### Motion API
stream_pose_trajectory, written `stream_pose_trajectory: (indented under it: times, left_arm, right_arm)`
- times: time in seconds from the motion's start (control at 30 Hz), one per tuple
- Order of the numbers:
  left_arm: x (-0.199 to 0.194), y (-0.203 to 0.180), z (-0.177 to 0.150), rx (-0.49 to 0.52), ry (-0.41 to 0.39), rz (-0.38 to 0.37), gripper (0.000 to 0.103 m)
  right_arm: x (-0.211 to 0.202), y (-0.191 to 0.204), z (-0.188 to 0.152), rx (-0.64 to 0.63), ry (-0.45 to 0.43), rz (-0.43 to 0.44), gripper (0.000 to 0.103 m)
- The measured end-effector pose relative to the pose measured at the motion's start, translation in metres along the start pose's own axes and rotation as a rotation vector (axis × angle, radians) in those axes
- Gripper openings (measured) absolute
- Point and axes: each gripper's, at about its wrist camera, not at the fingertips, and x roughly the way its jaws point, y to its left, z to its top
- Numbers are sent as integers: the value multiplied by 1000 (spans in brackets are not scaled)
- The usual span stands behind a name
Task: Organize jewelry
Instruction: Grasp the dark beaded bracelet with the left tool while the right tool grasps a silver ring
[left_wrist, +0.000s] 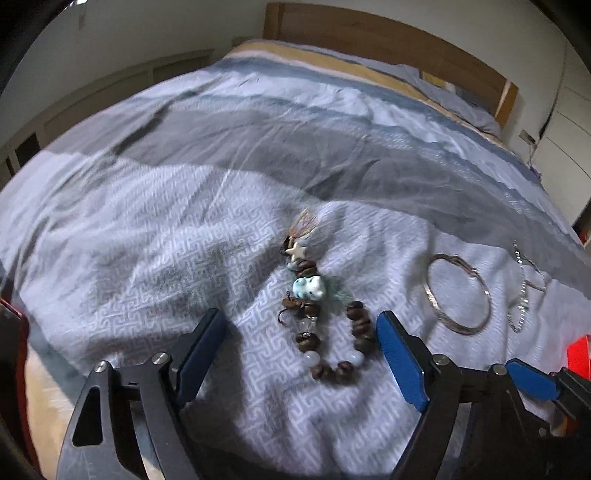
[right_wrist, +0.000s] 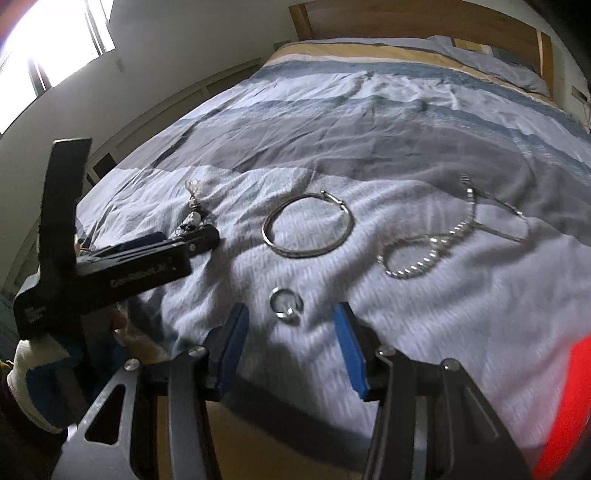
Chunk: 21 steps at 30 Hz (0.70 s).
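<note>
Both grippers gape wide, grasping nothing. Left gripper (left_wrist: 299, 332) straddles the bead bracelet (left_wrist: 321, 317) on the bedspread (left_wrist: 147, 229). Right gripper (right_wrist: 290, 319) flanks the small ring (right_wrist: 286, 304); bangle (right_wrist: 308, 225) farther, chain (right_wrist: 454, 232) far right.

My left gripper (left_wrist: 299, 328) shows matt black metal arms with bright steel pins and smooth blue plastic pads (left_wrist: 400, 360). Before it lies a bracelet (left_wrist: 325, 321) of dull brown wooden beads, milky glass-like beads and a glossy speckled ceramic charm. The bangle (right_wrist: 308, 225), small ring (right_wrist: 286, 306) and beaded chain (right_wrist: 436, 247) gleam as polished silver metal. The bedspread (left_wrist: 147, 229) is matt, wrinkled woven cloth; the headboard (left_wrist: 388, 40) is smooth wood.
</note>
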Motion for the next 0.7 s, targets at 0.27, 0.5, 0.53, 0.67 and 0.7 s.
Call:
stream_pose_trajectory:
  times: [0.27,0.5,0.53,0.67,0.7]
  left_arm:
    - [3,1,-2,-2,-14,4,65]
    - [-7,6,-6,-23,-26,-47,17]
    - [-12,11,-7,-43,-32,-70,17]
    - [-29,16,-13,-57,-49,-106,16]
    - [-33,15,-15,-56,-50,-111,16]
  right_arm:
    - [15,2,0,-9,11,-2,27]
    - [8,5,-8,-8,8,13,19]
    - [5,5,-9,-4,2,14,19]
    - [-11,10,-14,0,-22,21,19]
    - [-17,12,-16,0,-29,25,19]
